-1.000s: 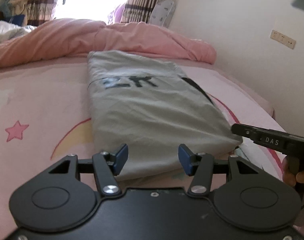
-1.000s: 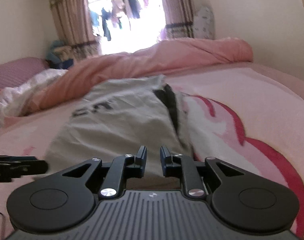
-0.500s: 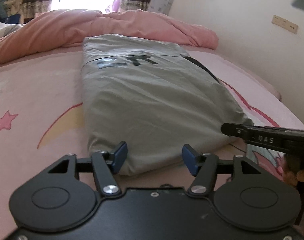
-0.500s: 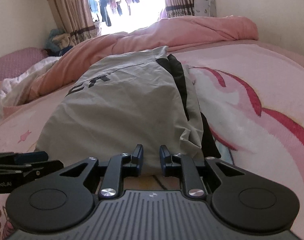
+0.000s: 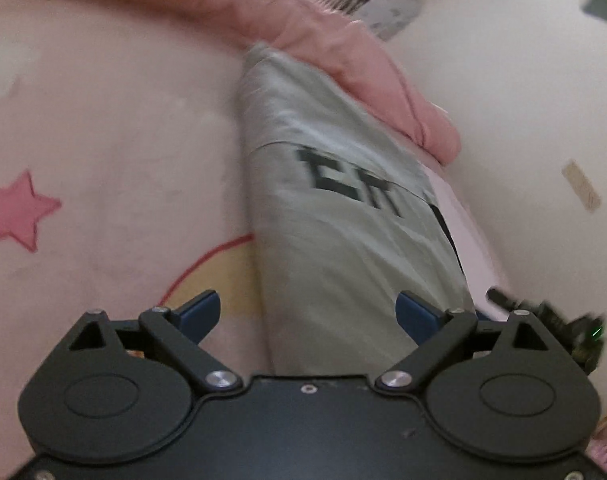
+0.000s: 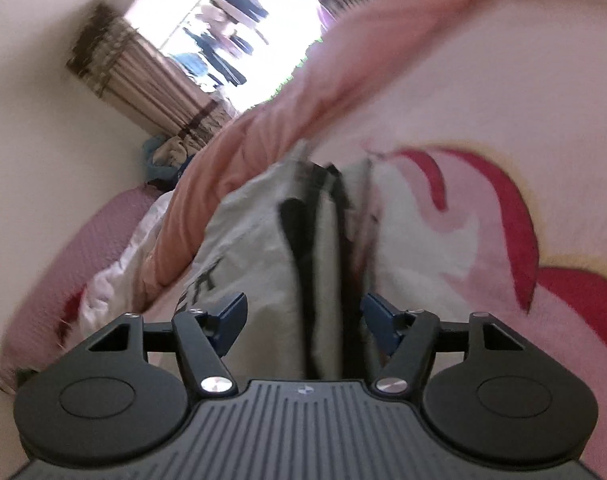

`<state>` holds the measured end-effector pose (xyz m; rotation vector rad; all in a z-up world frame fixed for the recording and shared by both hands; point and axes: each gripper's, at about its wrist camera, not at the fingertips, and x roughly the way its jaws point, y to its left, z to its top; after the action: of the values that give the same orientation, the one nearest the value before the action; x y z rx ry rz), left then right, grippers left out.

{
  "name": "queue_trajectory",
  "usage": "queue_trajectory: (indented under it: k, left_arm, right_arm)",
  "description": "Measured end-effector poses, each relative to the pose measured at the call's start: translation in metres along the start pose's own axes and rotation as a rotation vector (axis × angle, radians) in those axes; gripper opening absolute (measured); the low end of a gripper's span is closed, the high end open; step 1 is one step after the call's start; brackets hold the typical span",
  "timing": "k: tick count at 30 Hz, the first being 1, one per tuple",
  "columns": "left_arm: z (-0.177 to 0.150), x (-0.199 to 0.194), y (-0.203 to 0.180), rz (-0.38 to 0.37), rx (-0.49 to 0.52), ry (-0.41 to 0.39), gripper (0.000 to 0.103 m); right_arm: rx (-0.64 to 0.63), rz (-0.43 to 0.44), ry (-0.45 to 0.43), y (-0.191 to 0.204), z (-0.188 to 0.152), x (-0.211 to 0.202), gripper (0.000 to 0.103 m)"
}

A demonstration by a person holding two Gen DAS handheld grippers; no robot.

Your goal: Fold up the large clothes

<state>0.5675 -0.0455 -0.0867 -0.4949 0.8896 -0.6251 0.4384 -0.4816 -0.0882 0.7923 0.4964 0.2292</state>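
Left hand-held gripper (image 5: 307,312), right hand-held gripper (image 6: 303,316): jaws just opened.

A folded garment (image 5: 343,216) lies on the bed (image 5: 115,128), its far end touching the rolled quilt (image 5: 343,48) that runs across the bed behind it. In the left wrist view a star print (image 5: 13,210) sits well to the garment's left, and the wall (image 5: 523,92) stands to its right. The left tool (image 5: 308,312) is at the garment's near end, the cloth between its spread jaws. The right tool (image 6: 303,316) straddles the garment's near edge (image 6: 315,280). Behind the quilt, a window (image 6: 239,28) with curtains (image 6: 151,80) beside it.
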Motion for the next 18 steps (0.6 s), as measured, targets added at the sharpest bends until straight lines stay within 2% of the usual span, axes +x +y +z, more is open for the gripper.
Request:
queue_trajectory:
  k: [3,9,12,15,18]
  left_arm:
    - [0.009,0.013,0.011,-0.04,-0.036,0.019,0.096]
    - [0.032,0.037,0.023,-0.162,-0.098,0.065,0.096]
    - [0.04,0.049,0.015,-0.177,-0.065,0.084,0.096]
    - [0.046,0.059,0.007,-0.186,-0.034,0.096,0.102]
    - [0.055,0.072,0.002,-0.189,-0.029,0.097,0.102]
  right_arm:
    - [0.054,0.06,0.042,-0.015,0.005,0.017,0.077]
    - [0.074,0.167,0.095,-0.017,0.016,0.048,0.074]
    - [0.081,0.199,0.105,-0.016,0.022,0.059,0.075]
    - [0.075,0.224,0.12,-0.015,0.028,0.068,0.077]
    - [0.073,0.255,0.125,-0.015,0.033,0.075,0.079]
